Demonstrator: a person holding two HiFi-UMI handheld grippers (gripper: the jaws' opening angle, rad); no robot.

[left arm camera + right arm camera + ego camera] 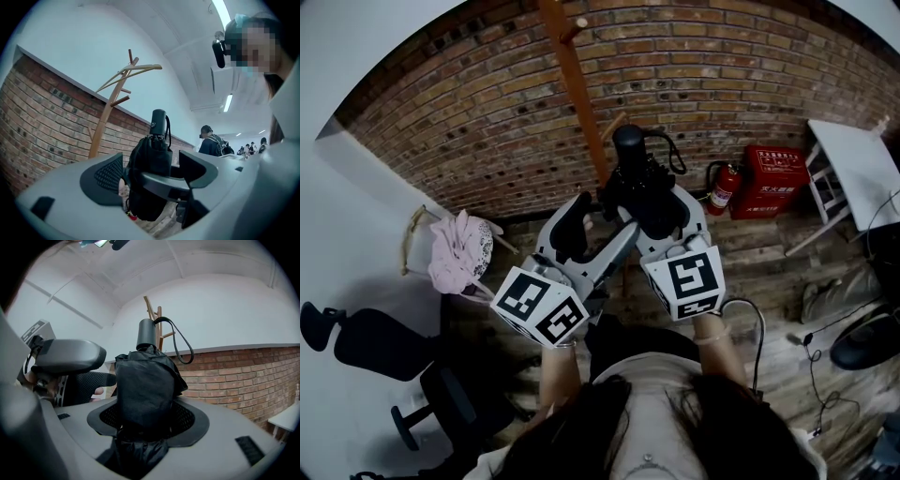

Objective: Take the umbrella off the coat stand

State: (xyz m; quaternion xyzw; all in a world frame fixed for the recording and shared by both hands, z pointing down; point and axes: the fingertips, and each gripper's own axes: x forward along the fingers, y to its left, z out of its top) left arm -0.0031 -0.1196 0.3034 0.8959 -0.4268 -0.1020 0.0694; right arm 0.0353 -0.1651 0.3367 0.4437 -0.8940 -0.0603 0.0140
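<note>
the folded black umbrella stands upright, handle uppermost and its strap loop hanging free. it is clear of the wooden coat stand, which rises just behind it against the brick wall. the right gripper is clamped round the bundled canopy, pads pressed into the cloth. the left gripper sits close on the umbrella's left with its jaws spread wide; in the left gripper view the umbrella shows in the gap, neither pad on it. open plank floor lies ahead and to the right, edged by a white table. to the left a chair bearing a pink cloth and a black office chair crowd in. a red cabinet at the wall's foot is shut, contents unseen, with a fire extinguisher beside it. only the left gripper view shows the stand's upper pegs and people far off; only the right gripper view shows the canopy's folds close up.
</note>
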